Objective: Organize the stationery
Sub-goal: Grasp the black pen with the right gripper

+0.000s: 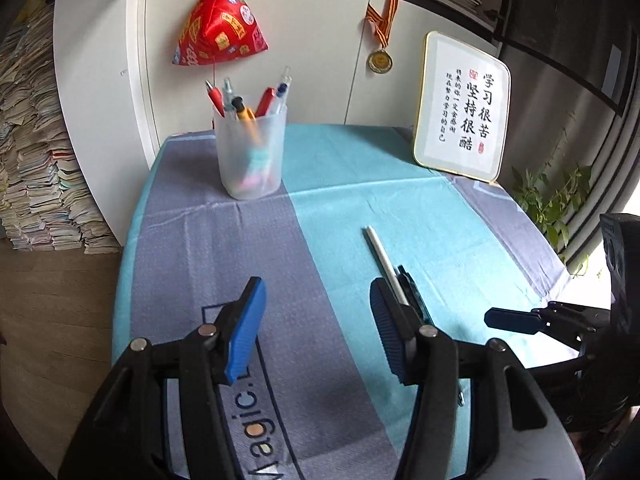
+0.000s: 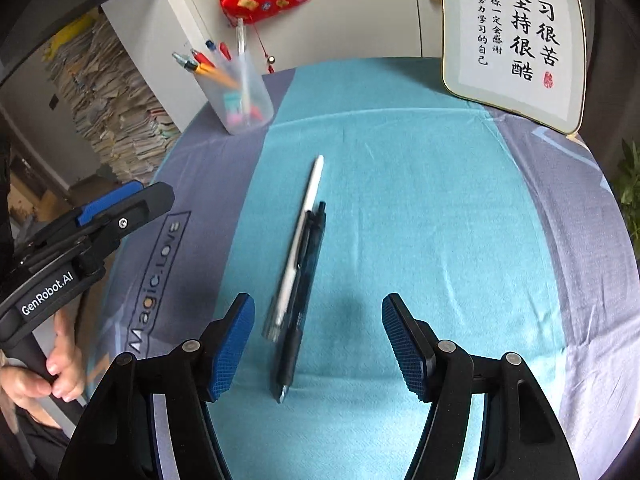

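While both my grippers hung above the tablecloth (image 2: 440, 200), neither grasped anything; my right gripper (image 2: 318, 344) stood spread wide, and my left gripper (image 1: 318, 326) was likewise released, its jaws far apart. Between the right jaws, at lower centre of the right view, lay a black pen (image 2: 302, 300) touching a white pen (image 2: 298, 248) alongside it, both on the teal stripe; the left view showed only the white pen's (image 1: 382, 260) upper length, my own right-hand finger (image 1: 390, 332) blocking the rest. At upper left of the right view stood a translucent pen cup (image 2: 240, 92) holding several pens, well apart from the two loose ones; a red pyramid ornament (image 1: 220, 26) hung above it. Only the left view showed a medal (image 1: 380, 60) on a striped ribbon; only the right view showed my hand (image 2: 48, 372) and the label "GenRobot.AI". The cloth read "Magic.Love"; a framed calligraphy board (image 2: 516, 36) leaned at upper right; stacked papers (image 1: 36, 160) filled the left edge.
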